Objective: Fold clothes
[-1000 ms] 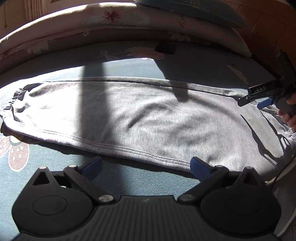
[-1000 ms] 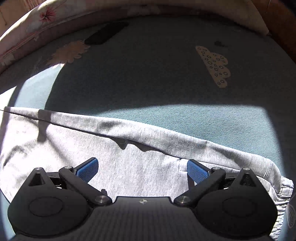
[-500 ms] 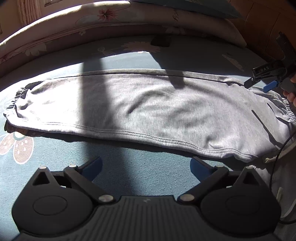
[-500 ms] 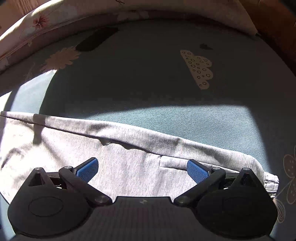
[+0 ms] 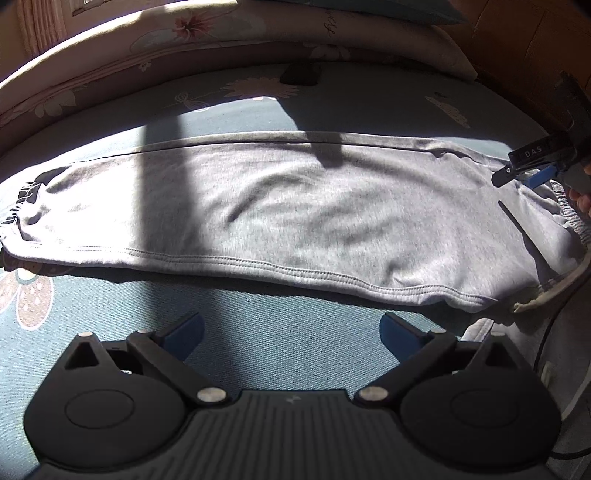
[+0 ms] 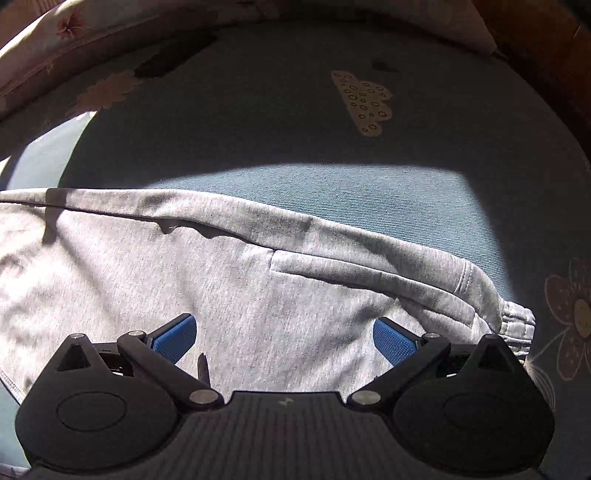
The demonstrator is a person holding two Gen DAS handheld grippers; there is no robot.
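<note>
**Grey sweatpants lying flat on the bed, both grippers spread and empty**

A pair of grey sweatpants (image 5: 295, 221) is lying folded lengthwise on a teal bedsheet (image 5: 288, 332) printed with flowers and clouds. Taking the sweatpants as the landmark: the cuffs (image 5: 22, 206) are sitting at their left end, the gathered waistband (image 5: 569, 218) at their right end, and a drawstring (image 5: 543, 295) is trailing off the near right corner. Bands of sunlight and shadow are crossing the fabric.

The left gripper (image 5: 291, 330) is hovering over bare sheet just in front of the sweatpants' near seam, its blue-padded fingers (image 5: 184, 332) standing wide apart and holding nothing.

The right gripper (image 6: 284, 338) is hanging above the waistband end of the sweatpants, its jaws also wide apart with nothing between them; below it the pocket opening (image 6: 332, 266) is showing. In the left wrist view this gripper (image 5: 532, 173) is appearing at the far right corner of the sweatpants, with a person's fingertips (image 5: 581, 199) gripping it.

Beyond the sweatpants, a floral pillow (image 5: 258, 33) is running along the far side of the bed, and a dark flat object (image 5: 301, 74) is lying on the sheet before it.
</note>
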